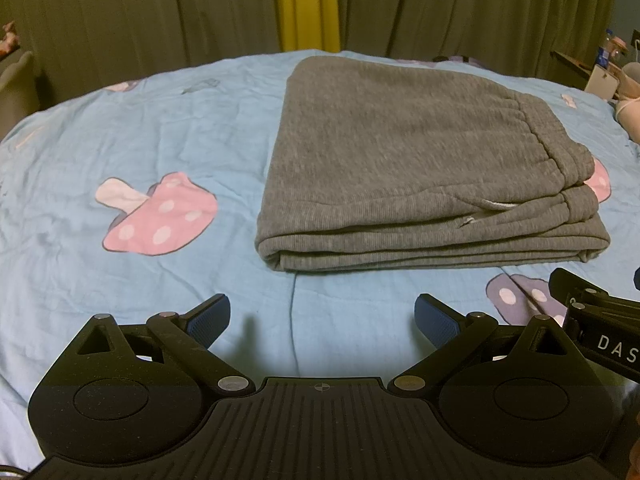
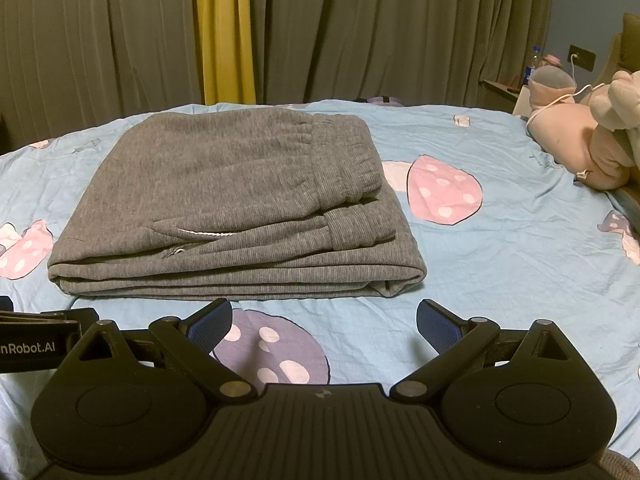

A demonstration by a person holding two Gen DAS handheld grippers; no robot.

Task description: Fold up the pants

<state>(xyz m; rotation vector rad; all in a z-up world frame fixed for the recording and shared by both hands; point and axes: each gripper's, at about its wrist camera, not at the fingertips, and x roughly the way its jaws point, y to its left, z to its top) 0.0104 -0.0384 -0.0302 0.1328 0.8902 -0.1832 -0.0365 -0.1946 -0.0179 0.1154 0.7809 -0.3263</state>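
Olive curtains (image 2: pixel 360 32) with one yellow strip hang behind a bed (image 1: pixel 120 128) under a blue mushroom-print sheet. Grey pants (image 1: pixel 404 160) lie folded into a flat stack, at one o'clock from the left claw (image 1: pixel 322 312) and eleven o'clock from the right claw (image 2: pixel 324 318). Both claws stand wide, holding nothing, just short of the stack's near edge

The pants (image 1: pixel 420 168) lie folded in a stack on the bed (image 1: pixel 160 128), waistband to the right. Both grippers sit just before the near edge, side by side: left gripper (image 1: pixel 322 312) toward the stack's left, right gripper (image 2: pixel 324 316) toward its right. Curtains (image 2: pixel 360 32) hang behind; a plush toy (image 2: pixel 580 144) lies far right.
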